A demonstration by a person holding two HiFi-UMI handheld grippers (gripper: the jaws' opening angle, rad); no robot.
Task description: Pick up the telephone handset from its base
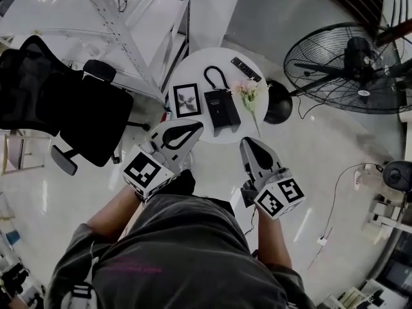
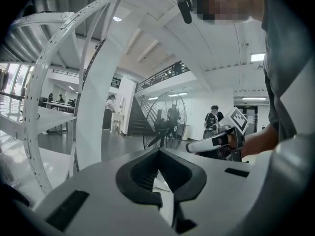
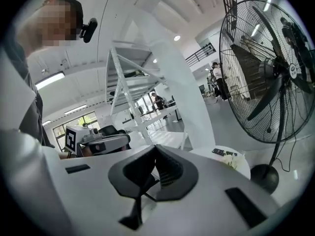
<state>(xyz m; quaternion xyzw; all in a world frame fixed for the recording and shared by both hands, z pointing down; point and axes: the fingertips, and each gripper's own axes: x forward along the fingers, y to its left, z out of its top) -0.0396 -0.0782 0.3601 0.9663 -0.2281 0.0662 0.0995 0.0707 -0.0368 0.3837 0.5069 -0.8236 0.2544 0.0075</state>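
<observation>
The left gripper (image 1: 190, 130) and the right gripper (image 1: 250, 145) are both closed, tips meeting, with nothing between them. They hang side by side at the near edge of a round white worktop (image 1: 193, 66). Just ahead, between the two tips, sits the black telephone (image 1: 222, 110). Its handset cannot be told apart from the base, and a cord (image 1: 215, 76) loops beyond it. A picture frame (image 1: 187, 100) lies close ahead of the left gripper, hard against the telephone's side. Flowers (image 1: 248, 94) lie ahead of the right gripper on the telephone's other side, with a remote (image 1: 246, 69) farther on. A black chair (image 1: 64, 108) stands off to the left, a big fan (image 1: 351, 66) off to the right, and a white shelf frame (image 1: 129, 31) beyond.
</observation>
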